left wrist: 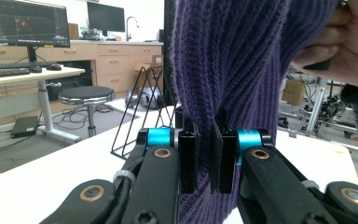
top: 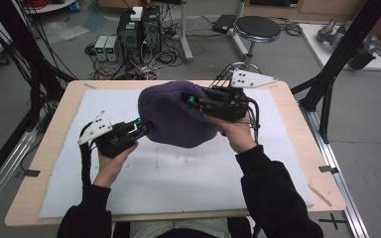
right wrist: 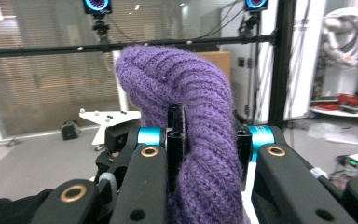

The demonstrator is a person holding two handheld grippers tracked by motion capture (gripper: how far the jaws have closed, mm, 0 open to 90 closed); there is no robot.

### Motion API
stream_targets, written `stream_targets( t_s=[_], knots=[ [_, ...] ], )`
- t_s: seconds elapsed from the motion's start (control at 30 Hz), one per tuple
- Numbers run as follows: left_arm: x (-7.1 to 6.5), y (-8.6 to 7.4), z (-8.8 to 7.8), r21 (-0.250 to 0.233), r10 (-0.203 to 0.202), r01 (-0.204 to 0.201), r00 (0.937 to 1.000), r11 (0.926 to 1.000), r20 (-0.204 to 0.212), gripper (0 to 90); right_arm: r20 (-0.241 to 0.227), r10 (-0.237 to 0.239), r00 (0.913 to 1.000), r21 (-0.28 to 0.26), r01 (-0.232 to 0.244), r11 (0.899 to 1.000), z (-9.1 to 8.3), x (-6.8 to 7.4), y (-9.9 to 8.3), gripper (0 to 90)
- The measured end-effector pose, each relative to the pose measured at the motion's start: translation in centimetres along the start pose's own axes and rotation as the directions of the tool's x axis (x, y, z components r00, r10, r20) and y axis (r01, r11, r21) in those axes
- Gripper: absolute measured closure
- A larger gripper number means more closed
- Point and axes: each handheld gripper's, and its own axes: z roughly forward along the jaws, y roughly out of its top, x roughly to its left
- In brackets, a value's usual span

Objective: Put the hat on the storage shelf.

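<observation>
Purple knit beanie [top: 176,115]: held up off the white mat [top: 178,173], stretched between the two grippers above the far middle of the table; its ribbed knit bulges upward in a dome between them.
Left gripper [top: 141,130]: at the beanie's lower left edge in the high view, pointing toward it from the left; the jaws are pressed together on a fold of the knit.
Left gripper view: the beanie [left wrist: 235,70] hangs straight down from above and passes between the two black jaws of the left gripper [left wrist: 204,156], which clamp it; the pads touch the fabric on both sides.
Right gripper [top: 193,101]: at the beanie's upper right edge in the high view, higher than the left one; the jaws are pinching a thick roll of the knit.
Right gripper view: a bunched fold of the beanie [right wrist: 191,93] rises between the jaws of the right gripper [right wrist: 209,140] and curls over to the left above them.
Hands: the left hand [top: 111,166] and the right hand [top: 235,131] each grasp their gripper from below, in dark sleeves.
Table [top: 297,124]: light wood, with the mat covering most of it; the beanie does not appear to touch the mat.
</observation>
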Motion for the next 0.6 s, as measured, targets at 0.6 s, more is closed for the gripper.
stream_targets(
  t_s=[0.6],
  knots=[
    [-0.8,4.4,10.7,-0.022,0.078,-0.078,0.9970,0.9967,-0.005,83.6,0.218,-0.025,0.9756,-0.021,0.030,0.999,-8.6,-5.7,4.3,75.4]
  ],
)
